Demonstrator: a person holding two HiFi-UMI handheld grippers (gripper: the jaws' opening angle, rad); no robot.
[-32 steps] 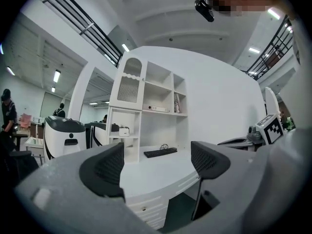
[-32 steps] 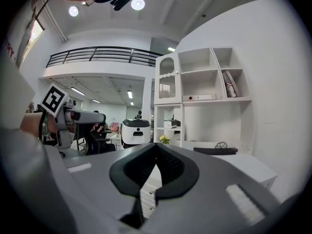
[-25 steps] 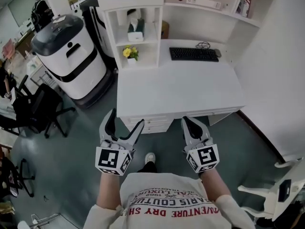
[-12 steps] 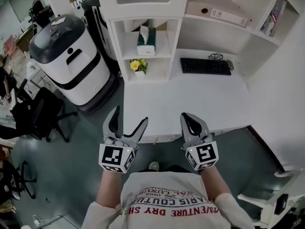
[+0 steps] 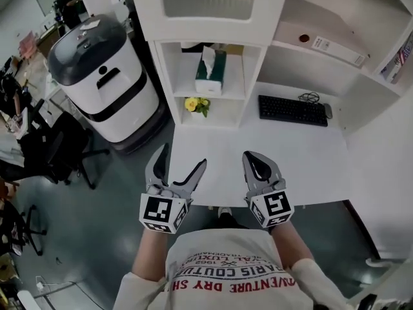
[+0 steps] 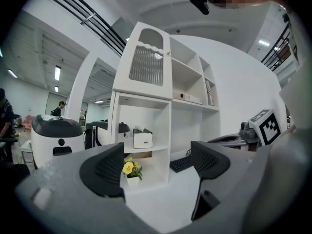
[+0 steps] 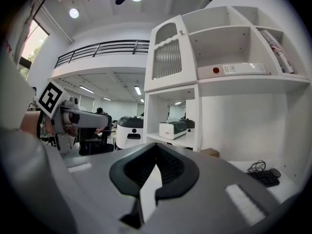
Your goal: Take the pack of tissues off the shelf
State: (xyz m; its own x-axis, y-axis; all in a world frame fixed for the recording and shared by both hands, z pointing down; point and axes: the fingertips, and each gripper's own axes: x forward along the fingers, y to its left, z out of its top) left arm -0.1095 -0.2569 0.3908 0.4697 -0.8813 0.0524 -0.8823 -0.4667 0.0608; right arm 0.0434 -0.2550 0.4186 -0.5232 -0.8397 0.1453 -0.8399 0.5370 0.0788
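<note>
The pack of tissues (image 5: 211,73) is a green and white box with a tissue sticking up. It stands in the middle cubby of the white shelf unit (image 5: 253,71), well beyond both grippers. My left gripper (image 5: 182,158) hovers over the desk's front edge, open and empty. In the left gripper view the tissue box (image 6: 143,139) shows far off between the wide pads of the left gripper (image 6: 156,165). My right gripper (image 5: 255,158) hangs beside it, shut on nothing. The right gripper view shows the box (image 7: 173,129) above the closed right gripper (image 7: 156,172).
A small pot of yellow flowers (image 5: 197,105) sits in the cubby below the tissues. A black keyboard (image 5: 292,110) lies on the white desk (image 5: 303,160). A large white machine with a dark lid (image 5: 103,76) stands left of the shelf, with office chairs (image 5: 51,154) further left.
The desk and shelf have come closer and lower in the head view. Both grippers now reach over the desk's front edge. Their jaws look the same.
</note>
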